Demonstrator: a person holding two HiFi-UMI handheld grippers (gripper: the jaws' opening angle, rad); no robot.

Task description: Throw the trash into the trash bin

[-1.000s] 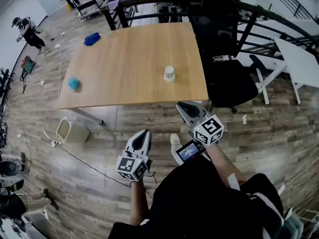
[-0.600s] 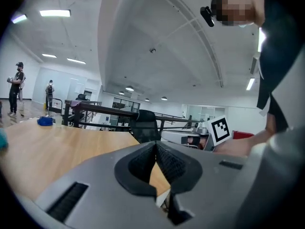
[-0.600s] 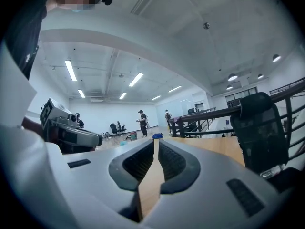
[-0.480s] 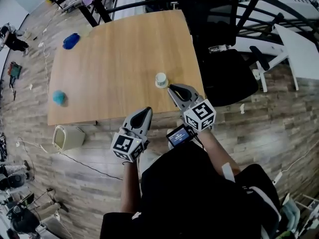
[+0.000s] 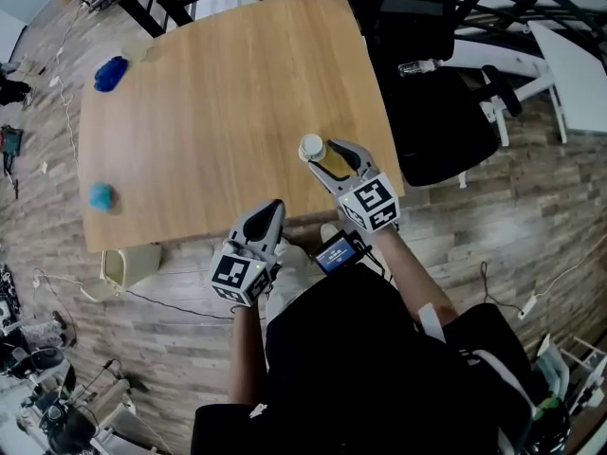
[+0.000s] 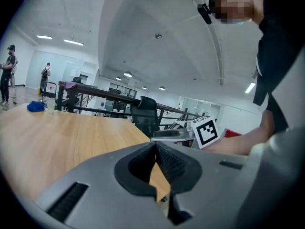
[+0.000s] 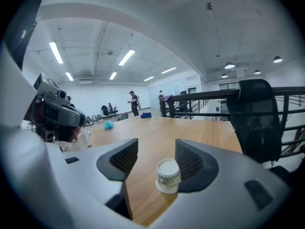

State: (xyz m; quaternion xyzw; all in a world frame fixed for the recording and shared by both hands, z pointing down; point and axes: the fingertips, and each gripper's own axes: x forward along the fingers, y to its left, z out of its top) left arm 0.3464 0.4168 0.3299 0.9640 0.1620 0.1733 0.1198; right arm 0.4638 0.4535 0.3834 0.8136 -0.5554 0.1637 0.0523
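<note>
An upside-down white paper cup (image 5: pixel 311 148) stands near the front right corner of the wooden table (image 5: pixel 209 131). My right gripper (image 5: pixel 332 157) reaches over the table edge and its jaws are opening around the cup (image 7: pixel 167 175), which sits closer to the right-hand pad, with a gap on the other side. My left gripper (image 5: pixel 266 218) hovers at the table's front edge, shut and empty (image 6: pixel 156 162). A teal crumpled ball (image 5: pixel 100 195) and a blue wad (image 5: pixel 111 72) lie on the table's left side. The beige trash bin (image 5: pixel 128 265) stands on the floor under the front left corner.
A black office chair (image 5: pixel 432 112) stands close to the table's right side, with a white table (image 5: pixel 579 64) beyond it. Cables run over the wooden floor near the bin. Dark railings line the far end of the table.
The person has stepped up to the table. Both grippers moved forward; the right one went from shut to open and now has the cup between its jaws.
</note>
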